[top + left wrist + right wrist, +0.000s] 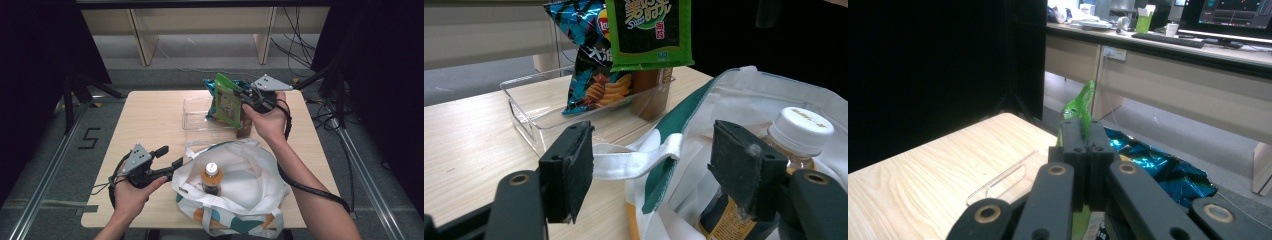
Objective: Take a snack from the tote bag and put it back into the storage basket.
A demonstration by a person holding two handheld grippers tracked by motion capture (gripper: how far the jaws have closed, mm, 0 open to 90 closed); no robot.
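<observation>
The work in hand looks like packing snacks from a clear plastic tray (197,120) into a white tote bag (250,180) on the counter (150,125). The right gripper (243,96) is clenched on the top edge of a green snack packet (227,102); in the right gripper view its jaws stand pressed together with the green foil pinched between them. The packet hangs just above the far right corner of the tray, in front of a blue chip bag (589,60) that stands in the tray beside a brown item too hidden to name.

The left gripper (167,157) is released, its jaws spread wide at the near left edge of the tote bag, with the bag's white handle (634,162) running between the pads (574,165) but not squeezed. A bottle of tea with a white cap (212,176) already stands inside the bag, on the side away from the tray.

By this reading the packet has been lifted and is not yet in the bag. The next move calls for carrying it from the tray toward the bag mouth and lowering it beside the bottle. The left gripper would probably need to close on the handle or rim to hold the mouth open, since the cloth sags.
</observation>
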